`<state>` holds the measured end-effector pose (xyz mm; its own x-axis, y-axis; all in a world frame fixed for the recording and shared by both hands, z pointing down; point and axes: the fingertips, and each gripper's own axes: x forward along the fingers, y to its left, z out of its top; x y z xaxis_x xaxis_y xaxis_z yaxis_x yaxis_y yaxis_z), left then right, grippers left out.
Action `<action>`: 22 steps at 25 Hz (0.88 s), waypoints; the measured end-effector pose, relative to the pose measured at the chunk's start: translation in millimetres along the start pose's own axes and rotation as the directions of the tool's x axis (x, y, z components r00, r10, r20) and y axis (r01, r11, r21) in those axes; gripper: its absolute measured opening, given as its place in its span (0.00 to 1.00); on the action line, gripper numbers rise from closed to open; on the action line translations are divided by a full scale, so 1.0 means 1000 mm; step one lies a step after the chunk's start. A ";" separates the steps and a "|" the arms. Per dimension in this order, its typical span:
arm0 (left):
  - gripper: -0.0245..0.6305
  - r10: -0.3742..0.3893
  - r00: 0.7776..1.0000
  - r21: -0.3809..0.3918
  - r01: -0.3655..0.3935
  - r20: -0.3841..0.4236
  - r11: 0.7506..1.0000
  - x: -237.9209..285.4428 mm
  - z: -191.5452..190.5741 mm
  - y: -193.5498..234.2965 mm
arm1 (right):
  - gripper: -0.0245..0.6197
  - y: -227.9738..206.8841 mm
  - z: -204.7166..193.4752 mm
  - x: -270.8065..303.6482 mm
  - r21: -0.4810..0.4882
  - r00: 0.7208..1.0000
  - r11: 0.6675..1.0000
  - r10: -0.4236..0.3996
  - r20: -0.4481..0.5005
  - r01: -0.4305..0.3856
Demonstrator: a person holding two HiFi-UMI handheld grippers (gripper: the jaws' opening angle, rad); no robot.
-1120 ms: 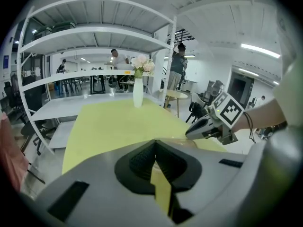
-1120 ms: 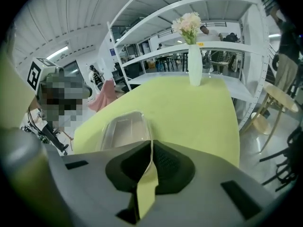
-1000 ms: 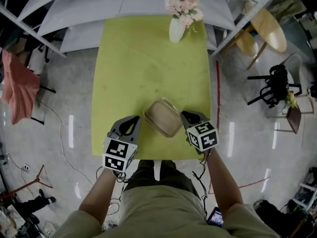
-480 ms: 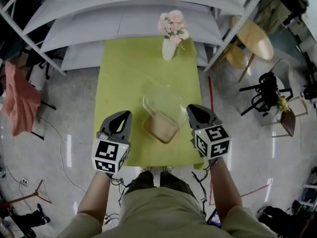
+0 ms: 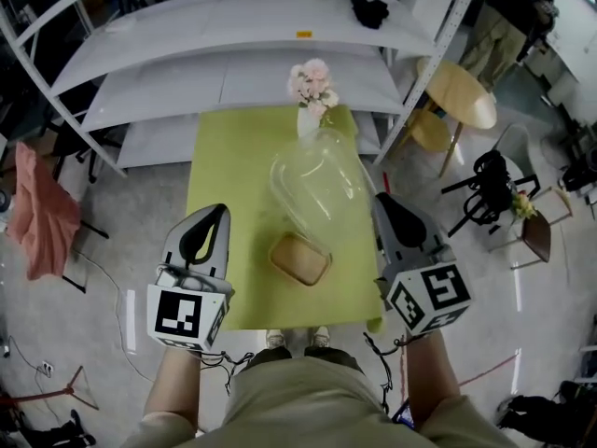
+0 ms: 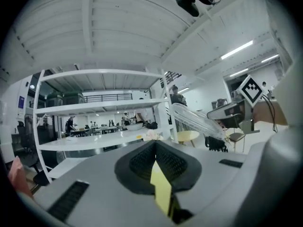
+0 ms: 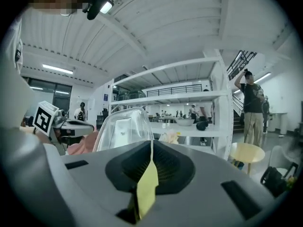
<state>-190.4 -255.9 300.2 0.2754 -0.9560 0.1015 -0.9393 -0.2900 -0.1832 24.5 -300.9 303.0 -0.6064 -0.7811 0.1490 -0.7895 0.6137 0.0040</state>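
Now the right gripper (image 5: 383,205) pinches a clear plastic lid (image 5: 317,183) above the tan square box (image 5: 299,259). The left gripper (image 5: 215,215) is closed, empty.

A clear domed plastic lid (image 5: 320,183) hangs tilted above the yellow-green table (image 5: 229,203); an uncovered rectangular tan-filled container (image 5: 300,259) sits near its front edge.

The right tool (image 7: 151,151) has its jaws closed on the rim of a clear plastic lid (image 7: 122,129), which stands upright. The left tool (image 7: 80,125) shows beyond it at left. White shelving (image 7: 189,98) stands behind.
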 end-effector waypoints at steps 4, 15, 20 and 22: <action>0.05 0.025 0.995 0.055 -0.030 0.099 0.998 -0.016 0.044 0.002 | 0.07 0.006 0.040 -0.024 -0.041 0.995 0.999 -0.013 0.096 0.017; 0.05 0.021 0.992 0.077 -0.031 0.128 0.997 -0.039 0.062 -0.012 | 0.07 0.026 0.081 -0.072 -0.174 0.979 0.981 -0.046 0.201 0.081; 0.05 0.005 0.996 0.078 -0.012 0.094 0.997 -0.040 0.051 -0.022 | 0.07 0.029 0.061 -0.066 -0.118 0.988 0.993 -0.006 0.156 0.025; 0.05 0.001 0.996 0.072 -0.008 0.087 0.997 -0.040 0.048 -0.024 | 0.07 0.029 0.055 -0.064 -0.104 0.990 0.994 0.000 0.141 0.015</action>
<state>-169.4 -213.1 254.1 0.2909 -0.9566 0.0160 -0.9241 -0.2853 -0.2543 35.2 -239.3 238.9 -0.6137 -0.7895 0.0081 -0.7843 0.6108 0.1090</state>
